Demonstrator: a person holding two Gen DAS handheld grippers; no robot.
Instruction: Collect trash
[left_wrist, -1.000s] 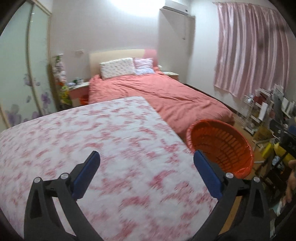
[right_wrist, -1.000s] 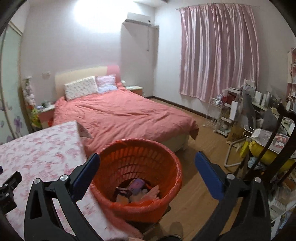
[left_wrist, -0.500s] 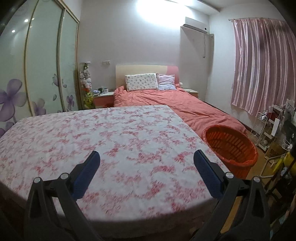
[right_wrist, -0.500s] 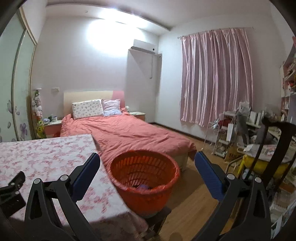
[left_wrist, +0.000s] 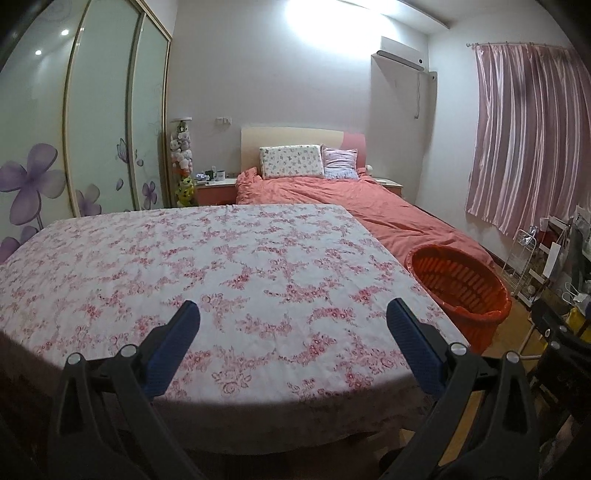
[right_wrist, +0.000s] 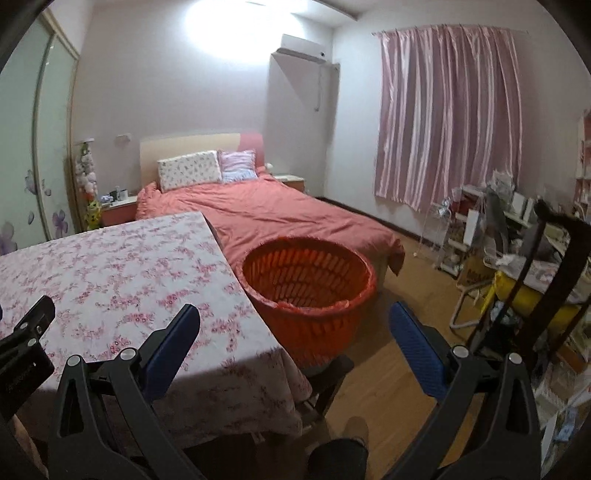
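Note:
An orange slatted trash basket (right_wrist: 308, 280) stands on a dark stool beside the right edge of a table with a pink floral cloth (right_wrist: 110, 280). It also shows in the left wrist view (left_wrist: 458, 288); its contents are hidden from here. My left gripper (left_wrist: 291, 332) is open and empty, held back over the near edge of the floral table (left_wrist: 207, 273). My right gripper (right_wrist: 293, 332) is open and empty, back from the basket and above the floor. No loose trash shows on the table.
A bed with a salmon cover (right_wrist: 280, 218) lies behind the table and basket. Cluttered shelves and a yellow tub (right_wrist: 517, 291) crowd the right side. Wardrobe doors with purple flowers (left_wrist: 74, 147) line the left wall. Wooden floor (right_wrist: 399, 369) lies right of the basket.
Both grippers have pulled back and up from the table and basket. The basket's inside with trash, seen earlier from the right wrist, is now out of sight. Both stay open.

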